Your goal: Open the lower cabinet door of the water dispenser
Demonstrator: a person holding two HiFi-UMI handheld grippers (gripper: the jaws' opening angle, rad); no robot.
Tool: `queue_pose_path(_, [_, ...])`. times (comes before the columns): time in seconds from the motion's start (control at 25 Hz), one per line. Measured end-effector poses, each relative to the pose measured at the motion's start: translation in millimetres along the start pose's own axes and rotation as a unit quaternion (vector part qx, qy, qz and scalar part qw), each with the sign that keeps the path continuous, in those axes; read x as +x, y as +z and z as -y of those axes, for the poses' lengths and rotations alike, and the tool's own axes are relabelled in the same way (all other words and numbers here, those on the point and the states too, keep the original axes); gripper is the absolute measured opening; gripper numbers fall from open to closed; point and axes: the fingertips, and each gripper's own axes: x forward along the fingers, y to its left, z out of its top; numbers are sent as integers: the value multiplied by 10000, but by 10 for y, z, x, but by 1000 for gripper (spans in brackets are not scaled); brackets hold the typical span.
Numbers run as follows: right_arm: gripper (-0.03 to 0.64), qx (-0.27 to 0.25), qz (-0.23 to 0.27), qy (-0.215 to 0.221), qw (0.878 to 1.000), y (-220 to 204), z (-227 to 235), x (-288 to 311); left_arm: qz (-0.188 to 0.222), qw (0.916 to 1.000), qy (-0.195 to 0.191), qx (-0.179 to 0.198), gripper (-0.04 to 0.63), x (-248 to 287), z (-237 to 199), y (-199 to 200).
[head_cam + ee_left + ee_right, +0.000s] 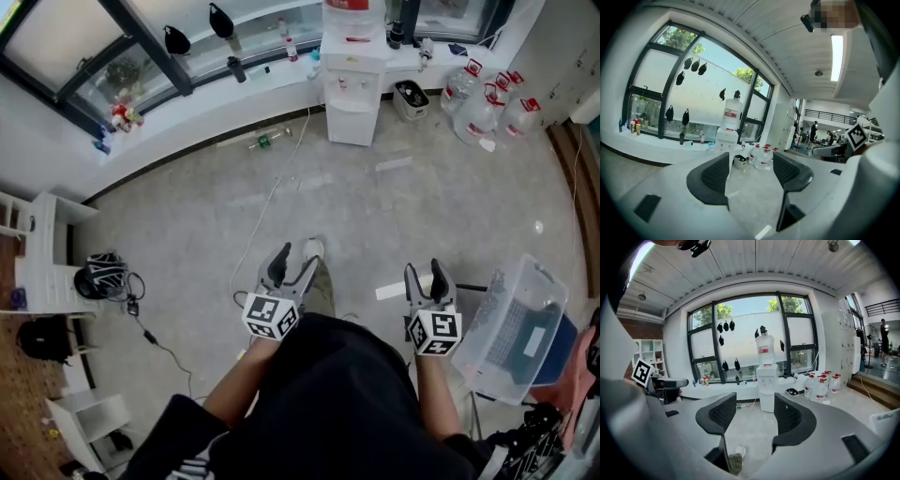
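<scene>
The white water dispenser [353, 70] stands far off against the window ledge, with a water bottle on top. Its lower cabinet door [352, 122] is closed. Both grippers are held out over the floor, several steps short of it. My left gripper [292, 265] is open with nothing between its dark pads. My right gripper [426, 277] is also open and empty. In the left gripper view the dispenser [727, 140] shows past the left pad of the left gripper [750, 173]. In the right gripper view the dispenser [766, 387] sits between the jaws of the right gripper [754, 416], far behind them.
Several water jugs [483, 108] stand right of the dispenser, and a small bin [411, 98] sits beside it. A clear plastic box [520, 328] is close on my right. White shelves [42, 262] and a cable [267, 211] lie to the left. A green bottle [267, 141] lies by the ledge.
</scene>
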Motion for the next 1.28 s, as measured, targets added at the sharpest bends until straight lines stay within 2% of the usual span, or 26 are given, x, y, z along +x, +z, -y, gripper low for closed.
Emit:
queue_pose_path(0.24, [219,-116,-216,-118,9996,305,-3,778,70,9998,-137,-125,270,720,-616,311])
queue_pose_path(0.44, [219,-254,-326,-171,9990,741,-129,1612,-144,9985,-436,-286,270,1351,-1177,465])
queue_pose_path(0.76, [219,-366,-354,-199,9985,1334,-464,2652,-108,9974,-639,-323,270,1936,-1949,971])
queue_pose_path(1.04, [221,-343,-511,-320,9976,1459,-509,3114,-177,9967,-729,-303,270,2225,-2396,1167])
queue_pose_path(1.28, [221,-215,-641,-511,9964,1433,-349,3210,-292,9947,-838,-513,270,2513,-2486,1113])
